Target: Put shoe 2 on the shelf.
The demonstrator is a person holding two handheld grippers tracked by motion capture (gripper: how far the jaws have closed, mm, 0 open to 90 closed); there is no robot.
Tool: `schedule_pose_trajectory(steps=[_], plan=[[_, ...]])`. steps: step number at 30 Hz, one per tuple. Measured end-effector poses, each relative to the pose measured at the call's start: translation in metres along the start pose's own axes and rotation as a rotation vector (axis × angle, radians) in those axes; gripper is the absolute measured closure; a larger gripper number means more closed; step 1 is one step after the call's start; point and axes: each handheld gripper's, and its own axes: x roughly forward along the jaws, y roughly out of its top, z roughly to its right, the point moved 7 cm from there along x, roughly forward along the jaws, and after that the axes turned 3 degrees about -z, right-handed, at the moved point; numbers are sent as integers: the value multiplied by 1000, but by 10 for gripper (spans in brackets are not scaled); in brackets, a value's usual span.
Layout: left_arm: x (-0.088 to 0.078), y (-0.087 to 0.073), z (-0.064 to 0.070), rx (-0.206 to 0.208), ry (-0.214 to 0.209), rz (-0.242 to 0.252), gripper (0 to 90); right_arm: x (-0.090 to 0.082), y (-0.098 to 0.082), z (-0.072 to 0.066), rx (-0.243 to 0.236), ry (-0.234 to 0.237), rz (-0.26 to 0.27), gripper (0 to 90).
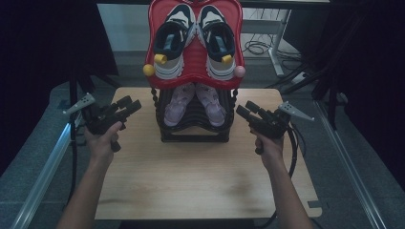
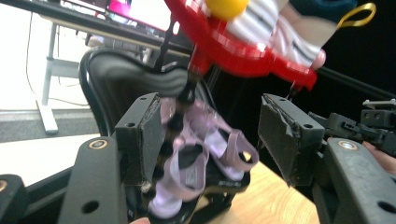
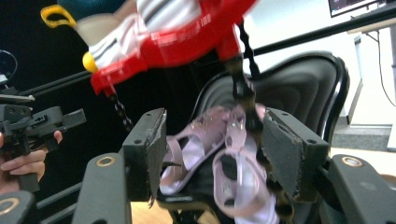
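A two-level shoe rack stands at the back middle of the wooden table (image 1: 191, 181). Its red upper shelf (image 1: 195, 59) carries a pair of white and navy sneakers (image 1: 172, 40). The black lower shelf (image 1: 193, 134) holds a pair of pale pink sandals (image 1: 177, 106). My left gripper (image 1: 129, 102) hovers left of the rack, open and empty, with its jaws pointed at the sandals (image 2: 205, 149). Right of the rack, my right gripper (image 1: 247, 109) is also open and empty, and the sandals (image 3: 233, 154) show between its jaws farther off.
A yellow ball (image 1: 148, 70) and a pink ball (image 1: 239, 71) cap the red shelf's front corners. Black beaded posts (image 1: 154, 98) join the two shelves. Dark curtains hang on both sides. A desk frame with cables (image 1: 258, 46) stands behind the table.
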Motion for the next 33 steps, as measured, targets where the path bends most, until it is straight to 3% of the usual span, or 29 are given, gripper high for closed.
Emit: schedule_pose_trajectory(steps=[5,13,20,23,27,33], plan=[[-2,-27,-1,19,2,-51,391,-6,-24,2,-25,-11,-30,404],[-10,-84,-8,35,23,-157,390,-14,-75,7,-15,-28,-107,404],[-19,-127,-24,-22,43,-229,392,-18,-123,19,3,-68,-190,406],[-21,-142,-31,-45,58,-250,395,-17,-141,25,-30,-105,-260,406],[-22,-151,-35,-40,75,-287,395,-16,-151,29,-32,-119,-302,402],[-22,-158,-38,-50,79,-304,394,-20,-145,28,-27,-108,-279,392]])
